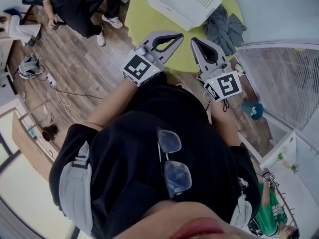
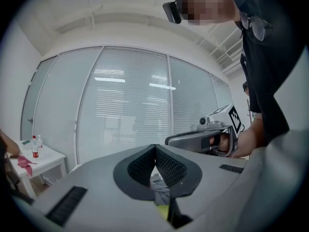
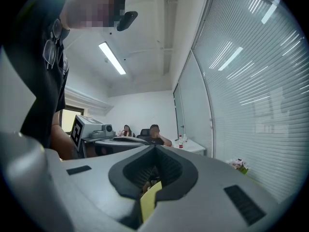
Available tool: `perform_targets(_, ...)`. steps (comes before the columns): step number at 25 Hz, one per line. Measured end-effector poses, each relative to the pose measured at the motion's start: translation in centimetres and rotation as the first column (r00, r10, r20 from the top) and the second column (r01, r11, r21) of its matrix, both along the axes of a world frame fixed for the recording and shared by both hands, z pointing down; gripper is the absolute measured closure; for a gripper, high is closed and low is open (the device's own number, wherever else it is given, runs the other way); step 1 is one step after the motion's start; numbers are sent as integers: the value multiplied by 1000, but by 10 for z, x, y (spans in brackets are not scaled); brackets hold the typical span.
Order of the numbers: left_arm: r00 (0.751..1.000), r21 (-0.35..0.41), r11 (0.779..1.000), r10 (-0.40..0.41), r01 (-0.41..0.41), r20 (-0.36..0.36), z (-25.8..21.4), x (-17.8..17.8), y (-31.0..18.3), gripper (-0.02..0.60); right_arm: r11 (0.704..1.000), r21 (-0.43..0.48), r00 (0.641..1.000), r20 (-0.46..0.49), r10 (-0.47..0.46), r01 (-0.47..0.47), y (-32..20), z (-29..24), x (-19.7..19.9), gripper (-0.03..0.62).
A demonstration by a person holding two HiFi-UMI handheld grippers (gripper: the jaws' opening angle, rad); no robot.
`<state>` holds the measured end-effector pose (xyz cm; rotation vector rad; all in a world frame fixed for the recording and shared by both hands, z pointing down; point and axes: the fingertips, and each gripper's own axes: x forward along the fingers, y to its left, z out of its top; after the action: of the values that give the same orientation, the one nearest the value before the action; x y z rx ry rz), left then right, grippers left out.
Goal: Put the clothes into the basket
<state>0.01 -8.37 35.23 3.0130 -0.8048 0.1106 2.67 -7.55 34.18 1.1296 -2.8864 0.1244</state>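
— Start close in. What are the tools doing?

— Both are held in front of the person's black shirt [image 1: 149, 148], low in the middle of the head view. The left gripper [image 1: 180, 35] has its jaws closed tip to tip with nothing between them. The right gripper [image 1: 194, 40] is the same, shut and empty. The tips are near each other but apart.

— What lies just under them?

— The near edge of a round yellow-green table [image 1: 144, 21]. Both tips hang over that rim, and there is a strip of bare tabletop between them and anything else.

— And the clothes?

— A dark grey heap of clothes [image 1: 225, 28] sits at the table's right edge, up and right of the right gripper. It may hang over the rim, but the view is too warped there to be sure.

— The basket?

— A white basket [image 1: 169, 11] stands further back, at the upper middle of the frame, just left of the clothes and close to touching them. Its open top is cut off by the frame's upper edge.

— Room around the table?

— There is open wood floor [image 1: 84, 68] to the left, with cables [image 1: 60, 96] lying at the far left. A seated person [image 1: 75, 4] is at the upper left. To the right, a glass wall with blinds [image 1: 284, 78] closes in near the table.
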Motion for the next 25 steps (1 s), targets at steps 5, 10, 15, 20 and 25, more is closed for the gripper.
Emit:
perform_targets(5, 997, -3, 997, 71, -71, -4, 0, -8, -41, 571, 997, -13, 997, -3, 77, -77, -41, 2, -10, 569)
perform_targets(10, 992, 2, 992, 128, -128, -7, 5, -9, -68, 571, 981, -31, 982, -13, 190, -190, -62, 9, -6, 568)
perform_targets(15, 984, 5, 984, 180, -179, -20, 11, 12, -90, 571, 951, -57, 952, -23, 305, -305, -77, 19, 23, 568)
perform_targets(20, 977, -4, 977, 213, -213, -30, 19, 38, -101, 571, 915, -83, 919, -44, 392, -395, -85, 31, 56, 566)
perform_targets(25, 977, 6, 978, 211, -211, -28, 25, 67, -114, 571, 888, -109, 895, -62, 443, -447, -98, 44, 91, 566)
